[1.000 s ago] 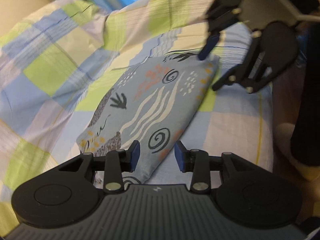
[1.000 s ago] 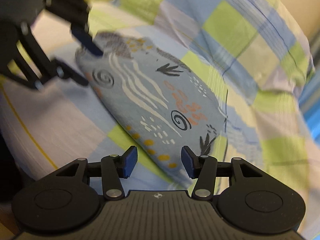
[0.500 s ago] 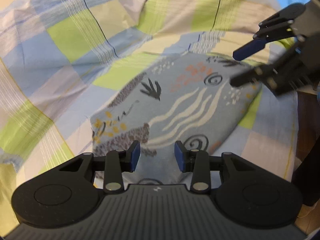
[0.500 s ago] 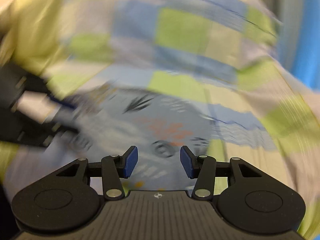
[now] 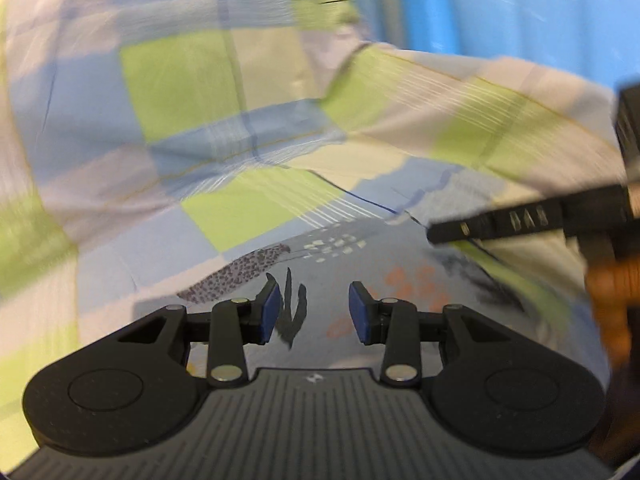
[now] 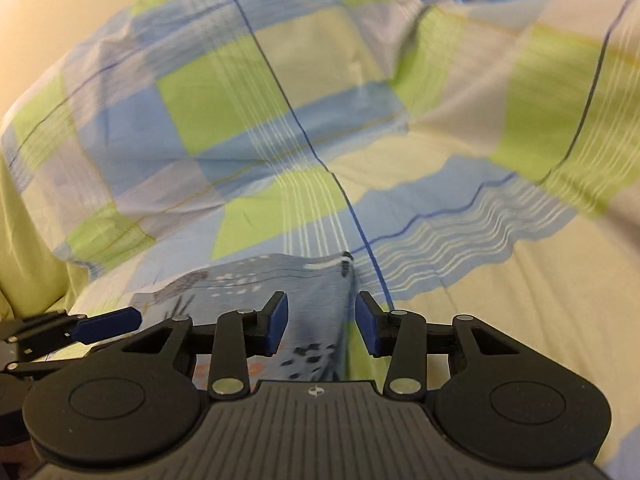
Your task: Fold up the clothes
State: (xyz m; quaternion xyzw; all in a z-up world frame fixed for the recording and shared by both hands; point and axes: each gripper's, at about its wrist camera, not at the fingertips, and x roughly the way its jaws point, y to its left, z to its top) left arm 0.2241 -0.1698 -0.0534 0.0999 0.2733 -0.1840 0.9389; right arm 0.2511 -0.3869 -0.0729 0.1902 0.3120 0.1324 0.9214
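The folded garment (image 5: 372, 276) — pale blue cloth printed with dark leaves, white dashes and orange marks — lay flat on the checked bedsheet (image 5: 180, 80), which carried it. The left gripper (image 5: 313, 314) hung just above the garment with its blue-padded fingers (image 5: 269, 312) parted about halfway and nothing between them; the dark leaf print sat directly in the gap. The right gripper (image 6: 321, 329) stood equally half-open and empty, its fingers (image 6: 278, 322) straddling the garment's right edge, so that blue cloth showed under the left pad and green sheet under the right one. Whether either gripper touched the cloth could not be told. In the left wrist view the other gripper reached in from the right edge over the garment's far corner — blurred. Blue curtain (image 5: 520, 12) hung beyond the bed.
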